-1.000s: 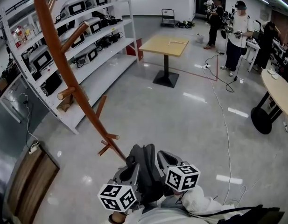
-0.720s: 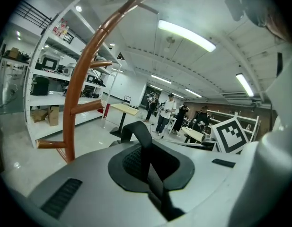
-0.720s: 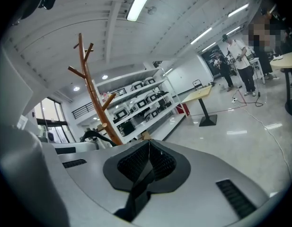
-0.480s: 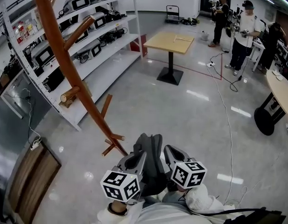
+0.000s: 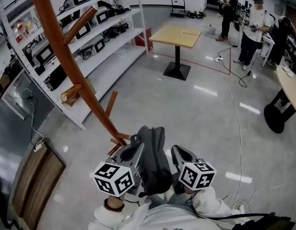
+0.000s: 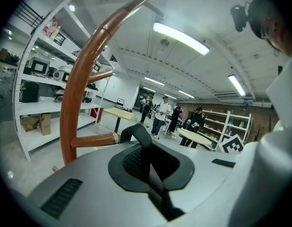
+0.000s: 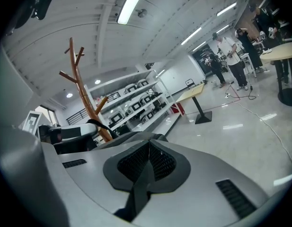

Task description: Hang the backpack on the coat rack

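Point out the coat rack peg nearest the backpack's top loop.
The short level peg low on the trunk; its cut end sits just beside the backpack's loop. The other pegs branch off higher up.

No lettering, brand name or number is legible anywhere. The only markings are black-and-white square code patterns, without letters, on the marker cube behind the left gripper and its twin cube behind the right gripper. Labels on goods on the shelving beyond the left gripper are too small to read.
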Motion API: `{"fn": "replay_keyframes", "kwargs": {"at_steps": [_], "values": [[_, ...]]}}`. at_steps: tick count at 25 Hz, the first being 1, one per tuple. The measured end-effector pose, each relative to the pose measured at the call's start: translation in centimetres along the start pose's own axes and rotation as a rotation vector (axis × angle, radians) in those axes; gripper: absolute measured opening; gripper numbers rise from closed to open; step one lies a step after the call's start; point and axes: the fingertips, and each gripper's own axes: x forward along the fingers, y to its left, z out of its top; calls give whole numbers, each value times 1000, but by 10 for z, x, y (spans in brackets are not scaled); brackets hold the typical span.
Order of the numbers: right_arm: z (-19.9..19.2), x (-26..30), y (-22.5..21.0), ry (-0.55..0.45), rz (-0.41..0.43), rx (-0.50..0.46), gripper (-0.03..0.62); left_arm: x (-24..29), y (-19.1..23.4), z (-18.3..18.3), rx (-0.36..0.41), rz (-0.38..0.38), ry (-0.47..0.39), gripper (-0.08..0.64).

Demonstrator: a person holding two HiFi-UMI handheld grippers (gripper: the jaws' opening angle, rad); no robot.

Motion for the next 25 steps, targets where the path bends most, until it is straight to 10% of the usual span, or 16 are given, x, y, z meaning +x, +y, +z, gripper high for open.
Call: {"fn": "replay_keyframes", "kwargs": {"at_steps": [25], "values": [[-5,16,4,48,18,-4,12,-24,38,2,-2,-10,2,2]]}}
